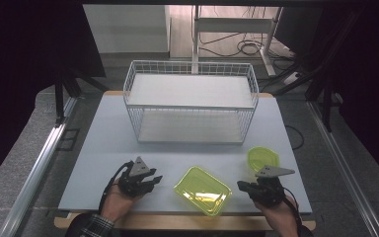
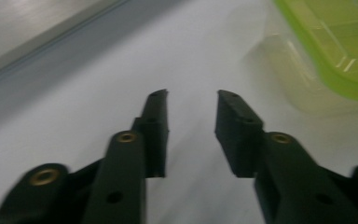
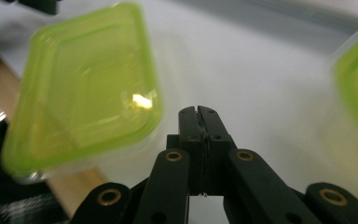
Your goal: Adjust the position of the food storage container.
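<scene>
Large box: a rectangular clear box with a yellow-green lid [image 1: 202, 190] lies near the front edge of the desk [image 1: 103, 148], between the two tools; lid on, contents not discernible.
Small box: a smaller yellow-green lidded box [image 1: 262, 158] sits just behind the right tool, near the desk's right edge.
Wire basket: a white wire basket [image 1: 191, 101] stands at the back of the desk, with nothing seen inside.
Left tool: the left tool [image 2: 192, 103] is left of the large box and apart from it; jaws parted with a gap, nothing between them.
Right tool: the right tool [image 3: 198, 112] has its jaws pressed together on nothing, just right of the large box.
Open room: bare desk runs between the basket and the boxes, and across the left side.
</scene>
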### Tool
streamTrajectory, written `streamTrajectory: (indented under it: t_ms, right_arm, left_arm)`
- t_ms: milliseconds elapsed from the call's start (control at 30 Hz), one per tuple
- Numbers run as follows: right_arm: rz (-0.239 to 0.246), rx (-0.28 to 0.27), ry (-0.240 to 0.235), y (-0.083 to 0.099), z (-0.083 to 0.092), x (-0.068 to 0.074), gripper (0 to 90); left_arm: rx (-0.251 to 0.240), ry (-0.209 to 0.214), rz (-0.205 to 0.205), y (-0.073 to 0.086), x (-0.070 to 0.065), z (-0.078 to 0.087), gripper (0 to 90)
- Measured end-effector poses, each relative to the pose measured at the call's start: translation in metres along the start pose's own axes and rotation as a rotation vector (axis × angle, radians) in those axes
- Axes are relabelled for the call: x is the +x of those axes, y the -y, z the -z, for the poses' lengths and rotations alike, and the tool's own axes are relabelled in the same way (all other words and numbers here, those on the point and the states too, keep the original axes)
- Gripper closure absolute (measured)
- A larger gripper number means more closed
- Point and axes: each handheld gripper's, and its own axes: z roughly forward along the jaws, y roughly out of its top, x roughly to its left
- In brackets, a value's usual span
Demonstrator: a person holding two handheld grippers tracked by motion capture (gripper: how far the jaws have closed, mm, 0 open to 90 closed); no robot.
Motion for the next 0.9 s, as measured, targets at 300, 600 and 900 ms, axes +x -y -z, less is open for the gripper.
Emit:
streamTrajectory:
  t_ms: [300,600,900]
  right_arm:
    - [-0.001,0.106,-0.069,0.024,-0.013,0.026,88.9]
    - [-0.043,0.113,-0.112,0.007,-0.036,0.014,88.3]
    - [-0.012,0.102,-0.06,-0.02,-0.051,0.0,88.3]
  left_arm:
    - [0.016,0.115,0.009,-0.009,-0.005,-0.019,89.9]
    - [0.042,0.157,0.009,-0.007,-0.01,-0.021,89.6]
    - [0.047,0.135,0.015,-0.002,-0.007,-0.014,87.2]
